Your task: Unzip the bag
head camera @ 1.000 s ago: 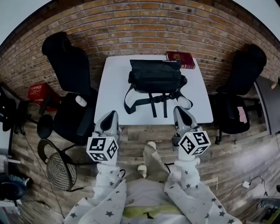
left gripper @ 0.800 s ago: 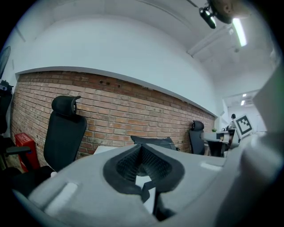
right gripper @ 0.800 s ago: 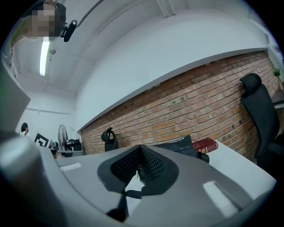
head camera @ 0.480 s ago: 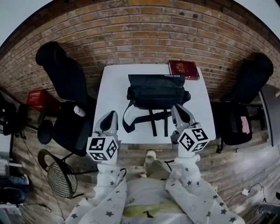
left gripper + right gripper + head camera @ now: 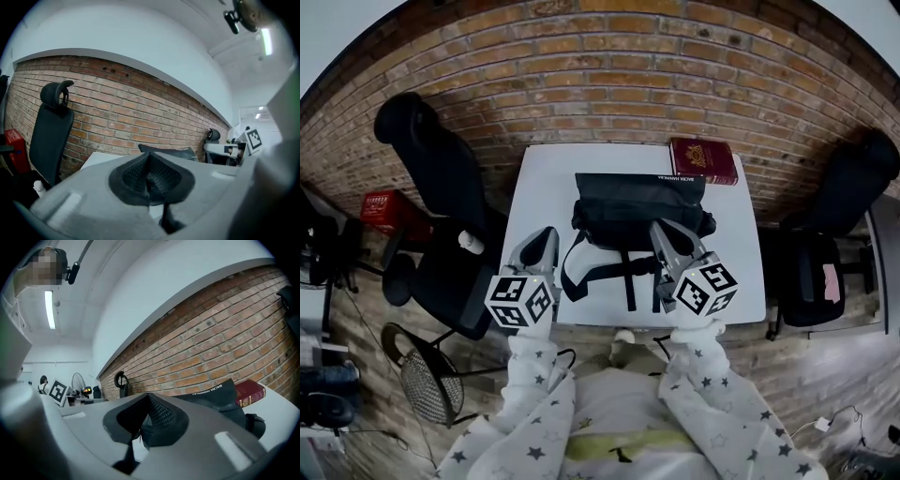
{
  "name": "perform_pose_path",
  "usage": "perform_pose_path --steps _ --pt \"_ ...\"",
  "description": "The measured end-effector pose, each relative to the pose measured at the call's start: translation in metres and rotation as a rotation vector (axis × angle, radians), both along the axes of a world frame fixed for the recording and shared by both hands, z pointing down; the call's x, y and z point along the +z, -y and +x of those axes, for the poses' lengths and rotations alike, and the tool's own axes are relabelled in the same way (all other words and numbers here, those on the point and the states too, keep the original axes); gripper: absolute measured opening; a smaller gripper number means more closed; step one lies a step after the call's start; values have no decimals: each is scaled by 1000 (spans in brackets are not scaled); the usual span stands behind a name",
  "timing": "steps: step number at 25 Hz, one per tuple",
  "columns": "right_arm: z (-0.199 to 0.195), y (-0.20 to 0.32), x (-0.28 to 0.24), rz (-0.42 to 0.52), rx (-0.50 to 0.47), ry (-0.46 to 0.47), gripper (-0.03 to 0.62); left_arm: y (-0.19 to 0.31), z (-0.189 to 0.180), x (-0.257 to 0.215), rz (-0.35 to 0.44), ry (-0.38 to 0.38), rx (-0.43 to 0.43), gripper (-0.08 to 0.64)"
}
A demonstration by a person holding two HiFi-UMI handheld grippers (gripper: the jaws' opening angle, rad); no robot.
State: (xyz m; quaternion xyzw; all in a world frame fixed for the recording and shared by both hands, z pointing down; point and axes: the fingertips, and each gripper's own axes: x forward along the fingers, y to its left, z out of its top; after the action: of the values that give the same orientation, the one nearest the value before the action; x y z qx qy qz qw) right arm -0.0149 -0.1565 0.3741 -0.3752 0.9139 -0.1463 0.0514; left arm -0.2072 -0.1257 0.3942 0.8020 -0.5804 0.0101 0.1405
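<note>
Bag mid-table — book behind it, chairs either side.

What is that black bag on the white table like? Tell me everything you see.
The black bag looks like soft fabric, boxy, with small white lettering along its far edge. It lies on the white table, looking closed, straps trailing to the near edge. A red book sits behind its right corner; the right tongs overlap its front, contact unclear.

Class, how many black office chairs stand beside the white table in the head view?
2. One black chair stands at the table's left side, the other chair at its right. Dark shapes at the far left edge may hide more.
</note>
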Motion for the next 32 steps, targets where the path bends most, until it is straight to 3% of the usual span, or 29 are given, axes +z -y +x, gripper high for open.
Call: perform_pose_path --steps 9,16,23,32 --pt "-56 6 53 -135 -179 -16 8 41 0 22 -61 2 80 25" --pt "-91 12 86 -235 -211 -6 82 68 12 35 -107 -9 226 79" --pt "-116 9 117 -295 -240 -41 93 87 21 46 -114 -8 326 150" --pt "-134 6 157 -386 -227 -83 130 100 38 58 -123 -19 434 192"
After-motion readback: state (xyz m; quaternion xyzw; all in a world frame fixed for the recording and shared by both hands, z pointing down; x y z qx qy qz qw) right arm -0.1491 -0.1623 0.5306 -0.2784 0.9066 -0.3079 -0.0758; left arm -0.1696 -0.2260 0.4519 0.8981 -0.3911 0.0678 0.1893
